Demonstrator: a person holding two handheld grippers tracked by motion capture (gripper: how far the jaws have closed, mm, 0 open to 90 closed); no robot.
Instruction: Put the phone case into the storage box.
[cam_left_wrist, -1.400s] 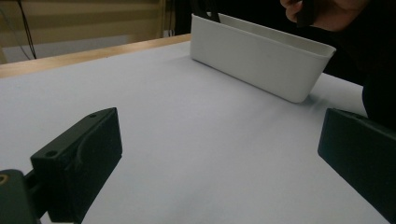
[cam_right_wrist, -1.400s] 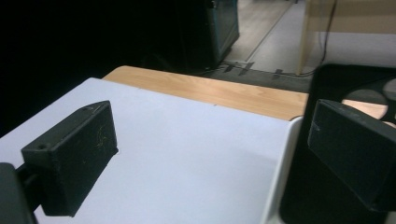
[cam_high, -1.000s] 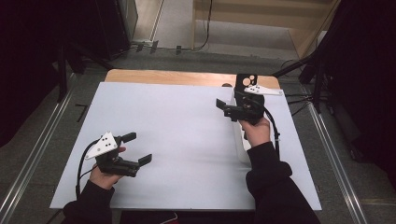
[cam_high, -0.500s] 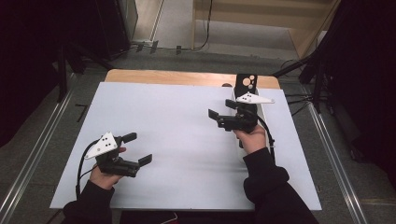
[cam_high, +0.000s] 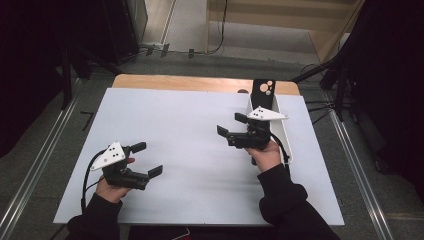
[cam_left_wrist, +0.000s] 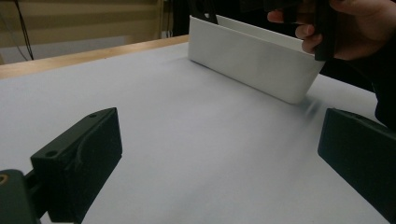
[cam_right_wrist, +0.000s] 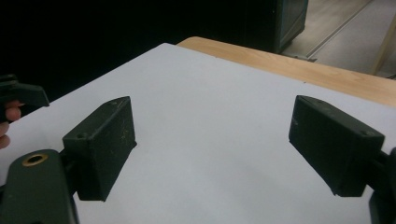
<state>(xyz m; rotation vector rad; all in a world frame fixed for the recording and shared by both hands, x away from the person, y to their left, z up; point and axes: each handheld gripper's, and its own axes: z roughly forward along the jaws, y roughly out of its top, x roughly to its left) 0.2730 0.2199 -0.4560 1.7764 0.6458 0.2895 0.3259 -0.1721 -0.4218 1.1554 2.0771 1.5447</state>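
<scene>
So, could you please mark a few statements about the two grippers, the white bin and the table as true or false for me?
1. The right gripper has its jaws open with nothing between them. True.
2. The left gripper is clamped on the white bin. False: its jaws are open and empty, and the bin sits apart from it, across the table.
3. The white bin sits near the table's right edge, by the right hand. True.
4. The black phone lies flat in the middle of the white mat. False: it stands at the far end of the bin.
</scene>
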